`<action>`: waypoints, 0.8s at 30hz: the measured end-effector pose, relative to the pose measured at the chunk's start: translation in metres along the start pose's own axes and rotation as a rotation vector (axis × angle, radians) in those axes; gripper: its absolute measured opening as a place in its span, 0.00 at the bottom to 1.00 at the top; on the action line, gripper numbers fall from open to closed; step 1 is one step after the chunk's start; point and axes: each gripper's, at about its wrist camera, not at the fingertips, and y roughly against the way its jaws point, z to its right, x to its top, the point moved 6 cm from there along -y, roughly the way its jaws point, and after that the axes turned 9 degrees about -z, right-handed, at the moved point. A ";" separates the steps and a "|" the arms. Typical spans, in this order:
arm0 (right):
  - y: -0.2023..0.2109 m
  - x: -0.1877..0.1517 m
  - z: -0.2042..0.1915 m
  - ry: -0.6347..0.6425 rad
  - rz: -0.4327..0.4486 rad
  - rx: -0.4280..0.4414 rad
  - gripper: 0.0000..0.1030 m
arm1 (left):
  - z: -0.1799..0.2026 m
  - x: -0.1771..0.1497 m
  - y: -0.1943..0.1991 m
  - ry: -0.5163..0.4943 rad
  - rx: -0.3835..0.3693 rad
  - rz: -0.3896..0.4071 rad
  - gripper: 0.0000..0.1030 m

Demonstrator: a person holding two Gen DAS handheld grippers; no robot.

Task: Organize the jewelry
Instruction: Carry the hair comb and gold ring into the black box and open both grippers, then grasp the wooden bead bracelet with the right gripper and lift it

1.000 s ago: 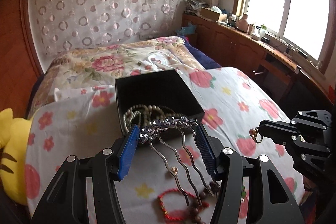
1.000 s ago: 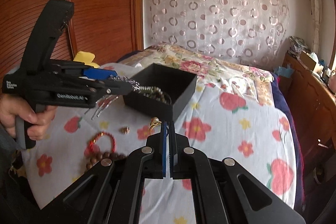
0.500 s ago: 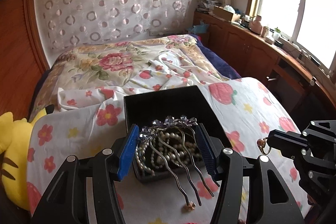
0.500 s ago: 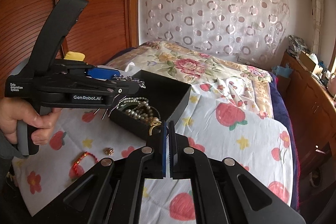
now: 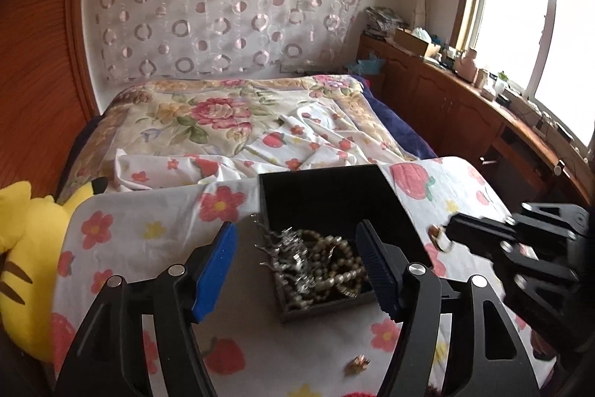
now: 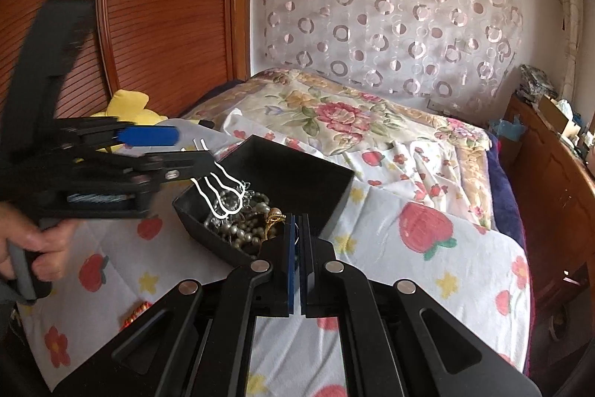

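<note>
A black open box [image 5: 327, 199] [image 6: 297, 173] sits on the flowered cloth and holds a pearl necklace [image 5: 338, 263] [image 6: 241, 229]. A silver hair comb [image 5: 290, 259] [image 6: 223, 192] lies in the box, prongs sticking up over its near wall. My left gripper [image 5: 297, 270] [image 6: 178, 151] is open and empty above the box's near side. My right gripper [image 6: 296, 229] [image 5: 446, 233] is shut on a gold ring [image 6: 275, 220] [image 5: 438, 237], held at the box's right edge.
A small gold piece [image 5: 357, 365] and a red bead bracelet [image 6: 134, 315] lie on the cloth in front of the box. A yellow plush toy [image 5: 22, 255] sits at the left. A wooden cabinet [image 5: 465, 114] runs along the right under the window.
My left gripper has opened and let the hair comb drop into the box. My right gripper has moved with the ring closer to the box.
</note>
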 end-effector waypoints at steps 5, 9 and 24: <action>-0.023 0.007 -0.006 0.004 -0.028 -0.006 0.02 | -0.018 -0.018 0.012 0.005 0.018 0.013 0.69; -0.036 0.009 -0.010 0.004 -0.050 -0.005 0.03 | -0.033 -0.036 0.022 0.024 0.010 0.026 0.74; -0.013 0.000 -0.014 0.026 -0.037 -0.006 0.04 | -0.047 -0.085 0.035 0.050 0.026 0.052 0.92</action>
